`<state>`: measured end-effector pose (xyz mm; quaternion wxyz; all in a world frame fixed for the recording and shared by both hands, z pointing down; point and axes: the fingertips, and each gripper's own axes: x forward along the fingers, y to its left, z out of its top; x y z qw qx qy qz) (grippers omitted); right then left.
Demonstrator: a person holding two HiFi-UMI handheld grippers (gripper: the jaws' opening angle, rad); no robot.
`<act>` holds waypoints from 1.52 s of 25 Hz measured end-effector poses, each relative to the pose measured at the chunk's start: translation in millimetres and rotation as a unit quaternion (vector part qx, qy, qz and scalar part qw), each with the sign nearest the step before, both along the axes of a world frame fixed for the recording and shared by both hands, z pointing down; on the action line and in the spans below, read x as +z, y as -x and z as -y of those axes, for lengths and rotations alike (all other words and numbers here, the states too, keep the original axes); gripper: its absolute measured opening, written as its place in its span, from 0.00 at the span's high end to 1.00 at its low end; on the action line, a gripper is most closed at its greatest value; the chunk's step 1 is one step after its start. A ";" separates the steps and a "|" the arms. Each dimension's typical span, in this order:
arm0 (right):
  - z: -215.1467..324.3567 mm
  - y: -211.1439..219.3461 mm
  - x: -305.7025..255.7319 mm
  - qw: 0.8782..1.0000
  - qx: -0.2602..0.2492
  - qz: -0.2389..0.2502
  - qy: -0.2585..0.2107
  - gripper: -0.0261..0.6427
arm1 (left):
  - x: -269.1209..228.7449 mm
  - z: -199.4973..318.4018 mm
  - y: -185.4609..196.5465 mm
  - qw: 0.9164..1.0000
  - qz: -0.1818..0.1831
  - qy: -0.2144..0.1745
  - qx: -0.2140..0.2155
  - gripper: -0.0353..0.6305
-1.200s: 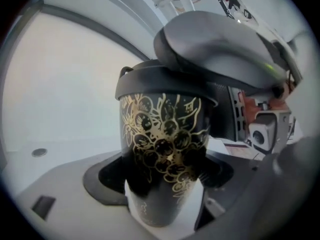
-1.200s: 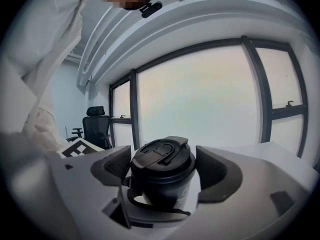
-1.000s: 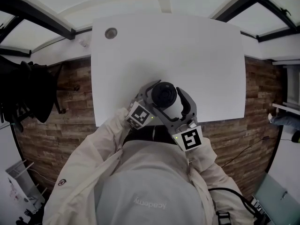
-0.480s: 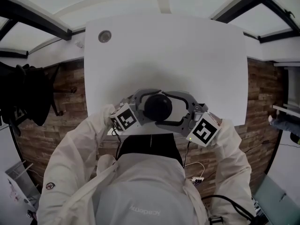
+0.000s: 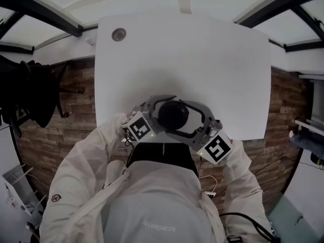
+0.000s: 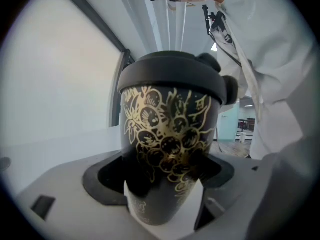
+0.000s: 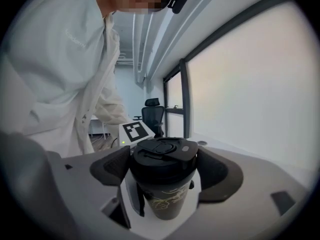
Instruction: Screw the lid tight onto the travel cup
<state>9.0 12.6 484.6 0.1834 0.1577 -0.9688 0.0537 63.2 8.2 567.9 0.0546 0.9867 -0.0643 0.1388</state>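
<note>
The travel cup (image 6: 167,149) is black with a gold pattern and is held upright above the near edge of the white table (image 5: 202,49). Its black lid (image 7: 164,156) sits on top; the lid (image 5: 173,114) is seen from straight above in the head view. My left gripper (image 6: 165,184) is shut on the cup's lower body, coming in from the left (image 5: 163,108). My right gripper (image 7: 164,166) comes in from the right, its dark pads (image 7: 112,166) pressing both sides of the lid. In the head view the right gripper (image 5: 175,117) wraps around the lid.
A round grommet hole (image 5: 119,34) is in the table's far left corner. A black chair (image 5: 25,95) stands on the wooden floor (image 5: 66,135) at the left. Cables (image 5: 210,191) hang by the person's right side.
The cup was tilted a second ago, showing its side; now it stands upright under the head camera. The right gripper has swung around the lid and both hands shifted slightly left.
</note>
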 end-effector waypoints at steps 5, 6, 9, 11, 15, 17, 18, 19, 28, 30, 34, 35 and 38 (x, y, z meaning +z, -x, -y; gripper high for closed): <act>0.5 1.8 2.0 0.993 0.121 0.002 -0.015 0.37 | 3.8 6.3 5.6 0.995 -0.019 -0.004 -0.099 0.34; 1.4 2.0 -0.1 0.989 0.143 0.010 -0.021 0.37 | 4.4 7.5 5.8 0.993 -0.017 -0.009 -0.118 0.34; 6.4 0.3 -12.2 0.977 0.201 0.052 -0.044 0.37 | 6.4 11.8 2.2 0.985 0.000 -0.031 -0.169 0.34; 7.7 -2.3 -17.3 0.969 0.231 0.068 -0.051 0.37 | 4.0 12.8 -1.1 0.981 0.006 -0.039 -0.189 0.34; 9.0 -3.3 -18.8 0.958 0.273 0.073 -0.050 0.37 | 2.2 14.6 -0.7 0.977 0.012 -0.039 -0.210 0.34; 10.3 -4.7 -19.3 0.953 0.289 0.076 -0.051 0.37 | 1.9 16.2 -1.2 0.974 0.012 -0.040 -0.221 0.34; 10.5 -5.5 -19.0 0.951 0.296 0.076 -0.051 0.37 | 1.8 17.0 -1.5 0.973 0.012 -0.040 -0.227 0.34; 10.6 -6.1 -18.7 0.949 0.301 0.075 -0.050 0.37 | 1.6 17.8 -1.6 0.971 0.012 -0.040 -0.234 0.34; 12.2 -8.7 -16.3 0.932 0.353 0.069 -0.045 0.37 | 11.7 27.8 8.6 0.947 0.032 -0.043 -0.318 0.34; 12.0 -10.2 -16.2 0.926 0.369 0.069 -0.043 0.37 | 14.9 26.8 7.9 0.945 0.033 -0.043 -0.323 0.34; 11.6 -10.5 -15.0 0.922 0.378 0.072 -0.038 0.37 | 13.8 26.5 5.6 0.947 0.031 -0.039 -0.318 0.34; 11.4 -10.6 -15.1 0.924 0.373 0.076 -0.035 0.37 | 11.8 27.0 4.9 0.948 0.030 -0.040 -0.314 0.34; 7.9 -11.0 -19.6 0.936 0.337 0.102 -0.012 0.37 | 7.2 23.0 1.5 0.959 0.013 -0.046 -0.281 0.34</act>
